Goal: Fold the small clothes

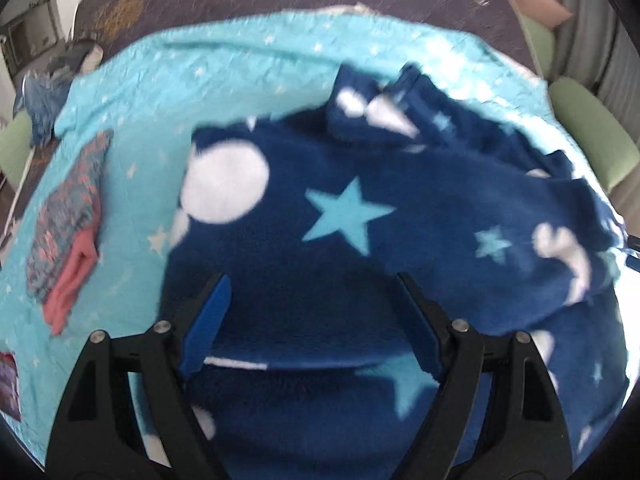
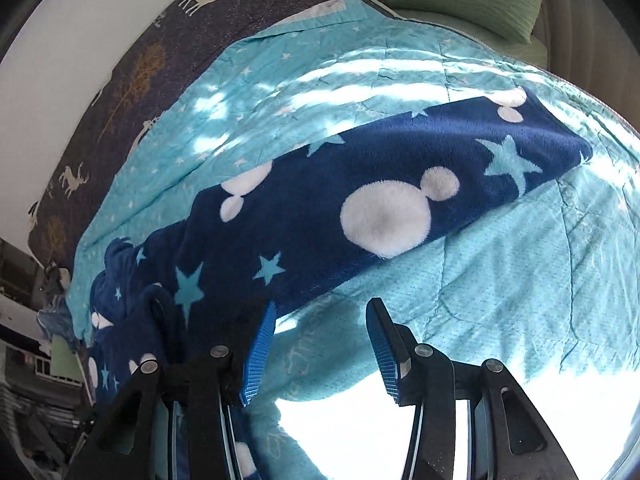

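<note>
- Lying across the turquoise star quilt [image 2: 500,280] on the bed is the navy fleece garment [image 2: 360,184], printed with white round shapes and pale blue stars; one long part stretches flat toward the far right, while the other end sits bunched and rumpled at the near left.
- The left tool [image 1: 312,320] hangs right over the fleece with its jaws spread wide; navy cloth fills the view between and below the blue pads [image 1: 212,320], yet neither pad seems to press on it, so I would call it open and empty-handed.
- The right tool [image 2: 320,344] also stands apart, jaws roughly half spread, with only sunlit quilt showing between them; the near edge of the fleece runs just beside its left pad.
- I take it the long part is laid out straight so it can be folded over neatly, and both tools look to be between grips.
- Off to the left on the quilt sits a stack of folded clothes [image 1: 66,224], patterned blue over pink, set aside well clear of the working patch, most likely pieces already done.
- A dark deer-print bedspread [image 2: 120,92] shows beyond the quilt's far edge.
- The left view is blurred, so fine contact there is hard to tell.
</note>
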Demonstrator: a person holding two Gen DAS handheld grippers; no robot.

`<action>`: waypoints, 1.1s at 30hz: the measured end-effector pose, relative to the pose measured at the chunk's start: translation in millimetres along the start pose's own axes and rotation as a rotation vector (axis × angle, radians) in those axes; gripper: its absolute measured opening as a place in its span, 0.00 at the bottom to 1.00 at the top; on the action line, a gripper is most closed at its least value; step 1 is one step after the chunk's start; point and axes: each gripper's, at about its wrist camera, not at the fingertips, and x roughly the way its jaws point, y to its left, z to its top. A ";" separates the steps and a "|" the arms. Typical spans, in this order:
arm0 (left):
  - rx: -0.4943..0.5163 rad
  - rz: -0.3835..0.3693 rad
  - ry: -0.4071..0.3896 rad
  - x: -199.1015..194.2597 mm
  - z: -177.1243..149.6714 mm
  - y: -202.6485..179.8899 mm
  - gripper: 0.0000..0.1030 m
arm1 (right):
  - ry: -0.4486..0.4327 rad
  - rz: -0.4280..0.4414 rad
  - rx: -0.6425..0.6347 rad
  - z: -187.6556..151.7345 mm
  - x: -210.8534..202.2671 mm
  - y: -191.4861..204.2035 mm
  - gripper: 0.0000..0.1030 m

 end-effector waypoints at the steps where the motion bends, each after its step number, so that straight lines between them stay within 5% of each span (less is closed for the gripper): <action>1: -0.014 -0.010 0.011 5.5 -1.3 3.7 0.80 | -0.007 0.004 -0.010 -0.8 -2.1 2.8 0.46; 6: -0.012 -0.021 0.005 5.1 -3.7 9.4 0.80 | -0.041 0.106 -0.262 -23.7 -17.8 81.6 0.46; 10: -0.008 -0.015 0.000 4.5 -3.9 11.4 0.80 | 0.033 0.233 -0.438 -51.7 -2.4 158.7 0.34; 13: 0.012 -0.012 0.008 7.3 -7.5 14.2 0.80 | 0.096 0.225 -0.492 -68.0 25.7 187.4 0.29; 15: 0.022 -0.022 0.007 7.4 -10.5 17.2 0.80 | 0.143 0.063 -0.511 -74.6 59.7 187.5 0.26; 16: 0.027 -0.019 0.003 5.8 -11.5 17.1 0.80 | 0.160 -0.001 -0.508 -77.0 74.8 180.4 0.11; 20: 0.027 0.002 -0.013 -8.7 -13.3 14.5 0.80 | 0.152 0.134 -0.395 -73.4 61.5 148.4 0.08; 24: -0.002 -0.075 -0.084 -36.7 -5.7 13.0 0.80 | 0.112 0.148 -0.423 -78.0 24.9 132.8 0.12; 26: -0.019 -0.041 -0.121 -40.7 6.7 11.6 0.80 | 0.097 0.182 -0.425 -79.9 11.3 129.9 0.15; 33: -0.132 0.089 -0.053 5.4 47.6 41.0 0.80 | 0.138 0.320 -0.468 -98.7 19.9 172.9 0.15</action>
